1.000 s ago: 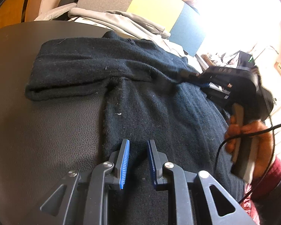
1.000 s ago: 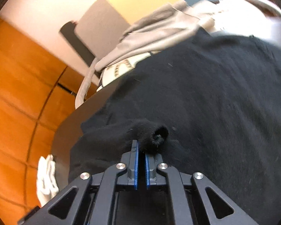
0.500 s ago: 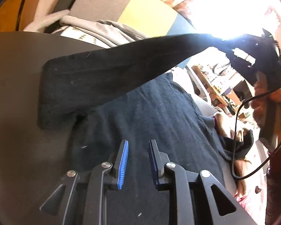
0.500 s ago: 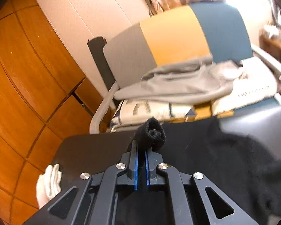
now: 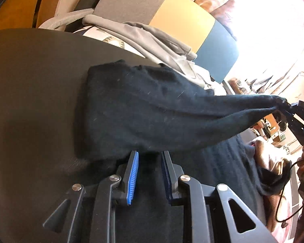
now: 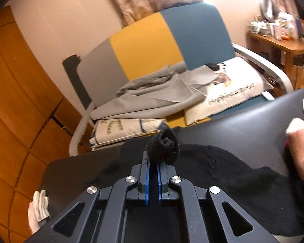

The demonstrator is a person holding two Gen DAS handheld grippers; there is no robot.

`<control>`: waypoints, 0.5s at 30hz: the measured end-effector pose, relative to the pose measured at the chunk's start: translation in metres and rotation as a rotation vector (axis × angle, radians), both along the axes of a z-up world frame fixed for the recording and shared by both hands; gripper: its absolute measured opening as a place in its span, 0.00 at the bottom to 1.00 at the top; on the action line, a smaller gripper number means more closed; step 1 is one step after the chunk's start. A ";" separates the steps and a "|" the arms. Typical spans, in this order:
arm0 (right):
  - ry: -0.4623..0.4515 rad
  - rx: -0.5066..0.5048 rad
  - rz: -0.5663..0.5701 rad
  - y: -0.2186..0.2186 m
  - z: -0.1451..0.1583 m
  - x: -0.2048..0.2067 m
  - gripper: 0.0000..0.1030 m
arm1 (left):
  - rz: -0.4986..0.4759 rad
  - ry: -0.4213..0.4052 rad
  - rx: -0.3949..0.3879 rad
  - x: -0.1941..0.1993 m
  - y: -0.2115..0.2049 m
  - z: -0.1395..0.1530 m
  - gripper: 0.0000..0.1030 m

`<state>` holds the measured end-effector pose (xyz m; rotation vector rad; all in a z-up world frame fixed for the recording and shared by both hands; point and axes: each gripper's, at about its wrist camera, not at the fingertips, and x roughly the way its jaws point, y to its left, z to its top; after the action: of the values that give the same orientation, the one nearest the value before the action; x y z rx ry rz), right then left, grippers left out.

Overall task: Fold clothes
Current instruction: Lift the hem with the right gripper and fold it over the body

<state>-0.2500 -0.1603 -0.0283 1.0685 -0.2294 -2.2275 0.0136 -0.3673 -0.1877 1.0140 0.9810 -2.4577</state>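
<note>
A black sweater (image 5: 141, 111) lies on the dark table (image 5: 30, 81). Its sleeve is pulled taut and raised off the body, stretching right to my right gripper (image 5: 289, 109). In the right wrist view that gripper (image 6: 153, 156) is shut on the rolled sleeve cuff (image 6: 165, 143), held above the table. My left gripper (image 5: 150, 154) is open low over the sweater's body, just under the lifted sleeve's lower edge. Its blue pads stand apart with nothing pinched between them.
A grey, yellow and blue chair (image 6: 152, 46) behind the table holds grey clothes (image 6: 162, 95) and printed cushions (image 6: 229, 97). A white glove (image 6: 38, 208) lies at the table's left edge. A hand (image 6: 302, 141) shows at the right. A wooden shelf (image 6: 283, 42) stands far right.
My right gripper has lifted the sleeve cuff off the table and carried it up and to the right, stretching the sleeve. My left gripper has slid forward under the raised sleeve.
</note>
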 end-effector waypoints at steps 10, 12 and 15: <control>-0.115 0.018 -0.129 0.063 -0.054 -0.022 0.06 | -0.024 0.014 -0.041 0.016 0.006 -0.006 0.22; -0.145 0.018 -0.136 0.070 -0.068 -0.022 0.06 | -0.022 0.015 -0.031 0.016 0.006 -0.005 0.22; -0.195 0.011 -0.147 0.080 -0.091 -0.020 0.06 | -0.015 0.018 -0.002 0.014 0.004 0.000 0.23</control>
<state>-0.2697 -0.0800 -0.1188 1.3133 -0.3913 -2.2546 0.0279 -0.3633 -0.1877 1.0042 0.9800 -2.4837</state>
